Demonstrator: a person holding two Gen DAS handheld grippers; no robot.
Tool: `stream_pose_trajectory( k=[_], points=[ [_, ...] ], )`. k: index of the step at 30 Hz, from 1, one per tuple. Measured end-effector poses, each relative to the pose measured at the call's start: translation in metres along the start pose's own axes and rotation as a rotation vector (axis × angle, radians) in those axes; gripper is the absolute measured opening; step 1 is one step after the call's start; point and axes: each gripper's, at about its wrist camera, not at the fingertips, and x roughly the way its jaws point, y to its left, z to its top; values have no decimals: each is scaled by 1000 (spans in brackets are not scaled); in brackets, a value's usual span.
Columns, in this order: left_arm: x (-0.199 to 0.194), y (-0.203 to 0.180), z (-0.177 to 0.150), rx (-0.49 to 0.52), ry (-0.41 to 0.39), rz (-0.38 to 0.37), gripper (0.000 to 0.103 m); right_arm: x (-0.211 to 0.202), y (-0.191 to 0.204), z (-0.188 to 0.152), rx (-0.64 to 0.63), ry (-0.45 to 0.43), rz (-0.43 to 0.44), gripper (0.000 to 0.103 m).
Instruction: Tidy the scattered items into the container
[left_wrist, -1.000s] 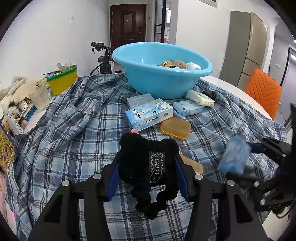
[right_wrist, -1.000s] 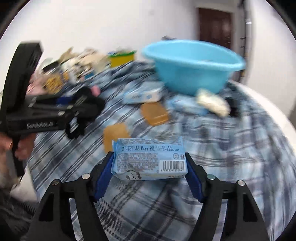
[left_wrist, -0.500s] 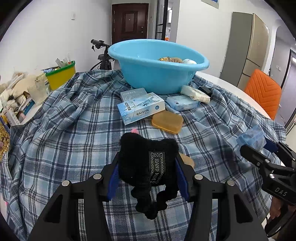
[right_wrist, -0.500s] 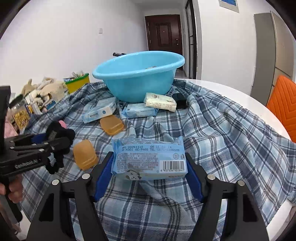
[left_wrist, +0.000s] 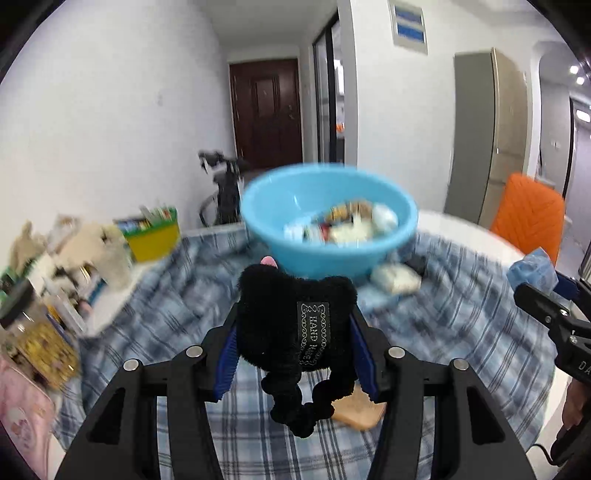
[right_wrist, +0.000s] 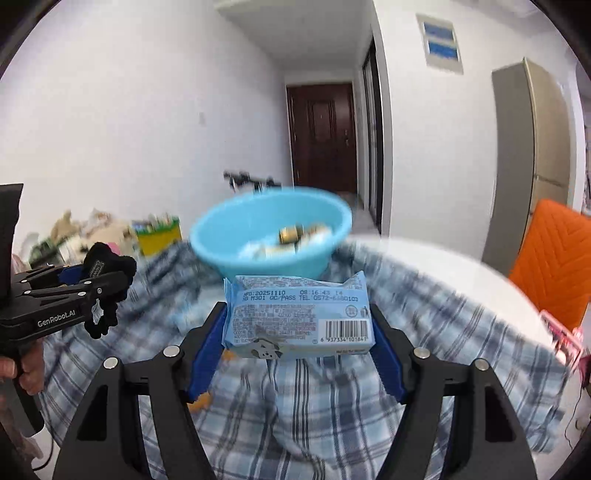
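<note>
A light blue basin (left_wrist: 328, 221) stands at the far side of the plaid-covered table and holds several small items; it also shows in the right wrist view (right_wrist: 271, 230). My left gripper (left_wrist: 297, 343) is shut on a black plush toy (left_wrist: 295, 325), held in the air short of the basin. My right gripper (right_wrist: 297, 332) is shut on a blue wet-wipe pack (right_wrist: 299, 314), also raised short of the basin. The left gripper with the toy shows at the left of the right wrist view (right_wrist: 96, 280).
A white packet (left_wrist: 395, 278) lies by the basin's base and an orange soap box (left_wrist: 360, 408) lies under the toy. A yellow-green bin (left_wrist: 151, 236) and clutter sit at the left. An orange chair (right_wrist: 554, 266) stands at the right.
Both grippers have risen and tilted up with their loads, so the basin now sits lower in view and its inside shows. The background is motion-blurred.
</note>
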Motion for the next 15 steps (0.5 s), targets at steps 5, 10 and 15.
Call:
stream_pose_trajectory(
  k=[5, 10, 15],
  points=[
    [-43, 4, 18, 3, -106, 14, 55, -40, 8, 29, -45, -132, -25, 71],
    [-60, 1, 13, 8, -121, -8, 56, -60, 13, 33, -46, -176, -25, 71],
    [-54, 2, 10, -8, -105, -11, 56, -55, 15, 32, -44, -164, -15, 71]
  ],
)
